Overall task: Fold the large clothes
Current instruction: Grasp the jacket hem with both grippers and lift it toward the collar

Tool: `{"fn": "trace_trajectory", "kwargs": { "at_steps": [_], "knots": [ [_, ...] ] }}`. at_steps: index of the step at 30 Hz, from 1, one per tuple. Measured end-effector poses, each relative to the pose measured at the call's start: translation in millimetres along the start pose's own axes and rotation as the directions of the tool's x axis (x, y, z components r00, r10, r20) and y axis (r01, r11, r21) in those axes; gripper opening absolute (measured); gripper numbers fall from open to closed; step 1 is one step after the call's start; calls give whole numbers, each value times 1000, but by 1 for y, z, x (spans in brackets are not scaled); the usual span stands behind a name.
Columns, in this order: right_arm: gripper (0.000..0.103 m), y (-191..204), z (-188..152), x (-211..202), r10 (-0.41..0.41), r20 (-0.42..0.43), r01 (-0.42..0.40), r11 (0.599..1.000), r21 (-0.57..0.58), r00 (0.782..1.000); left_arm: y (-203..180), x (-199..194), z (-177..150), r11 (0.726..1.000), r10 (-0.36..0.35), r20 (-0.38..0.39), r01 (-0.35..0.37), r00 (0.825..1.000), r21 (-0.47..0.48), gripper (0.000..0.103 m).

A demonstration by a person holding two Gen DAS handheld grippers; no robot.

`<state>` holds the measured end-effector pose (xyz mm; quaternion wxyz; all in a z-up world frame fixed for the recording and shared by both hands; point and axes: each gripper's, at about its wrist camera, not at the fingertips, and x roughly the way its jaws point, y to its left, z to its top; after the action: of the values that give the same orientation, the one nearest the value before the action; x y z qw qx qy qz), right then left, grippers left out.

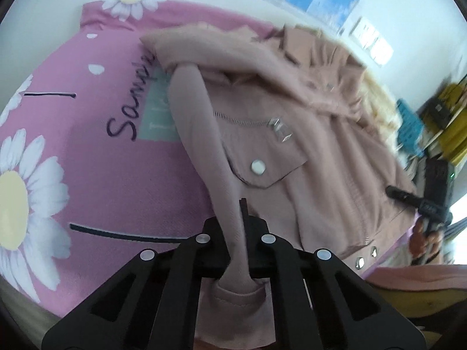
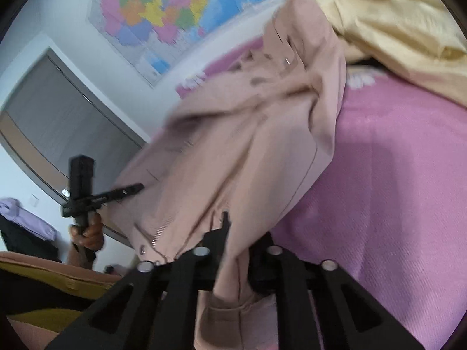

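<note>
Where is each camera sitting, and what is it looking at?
Left wrist view: sits on the left claw, looking down along its fingers at the pink jacket on the daisy bedspread; the claw is shut on a sleeve. The right claw and its hand show at the right edge.
Right wrist view: sits on the right claw, shut on the jacket's fabric, facing a wall map; the left claw and its hand show at left.
Shared: the jacket, the bedspread, and each other's claw.

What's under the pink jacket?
The pink jacket lies on a pink bedspread with daisies and writing. A pale green patch peeks out beside the sleeve; the rest underneath is covered.
</note>
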<state>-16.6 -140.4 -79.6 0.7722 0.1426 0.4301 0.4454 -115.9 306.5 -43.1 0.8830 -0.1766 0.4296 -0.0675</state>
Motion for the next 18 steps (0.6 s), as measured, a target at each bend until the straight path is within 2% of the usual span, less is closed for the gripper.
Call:
{"fn": "trace_trajectory", "kwargs": {
  "at_steps": [4,6,9,11,13,15,16,18],
  "knots": [
    [5,28,4,-46,80,101,-76,996,-41,992,2,-41,3,996,-84,84,87,993,-29,4],
    [5,46,1,-69,113,137,-101,991,-90,984,-2,-63,0,989,-146,121,149,982,-19,4],
    [6,60,-8,-86,151,125,-134,981,-139,980,-5,-84,-7,983,-179,159,181,971,-2,5],
    [8,53,-13,-79,140,73,-132,985,-111,987,-1,-82,-14,987,-160,143,162,977,-5,5],
    [11,37,-20,-64,89,23,-88,995,-46,996,9,-68,-22,990,-135,97,139,986,-34,5],
    [21,19,-30,-46,82,-41,-81,996,24,996,20,-46,-30,989,-133,31,134,991,-68,5],
    [23,11,-34,-41,72,-56,-69,996,52,996,23,-35,-34,989,-125,-2,125,992,-83,6],
    [32,1,-42,-35,105,-85,-96,990,100,991,28,-25,-40,984,-149,-37,145,988,-101,9]
  ]
}}
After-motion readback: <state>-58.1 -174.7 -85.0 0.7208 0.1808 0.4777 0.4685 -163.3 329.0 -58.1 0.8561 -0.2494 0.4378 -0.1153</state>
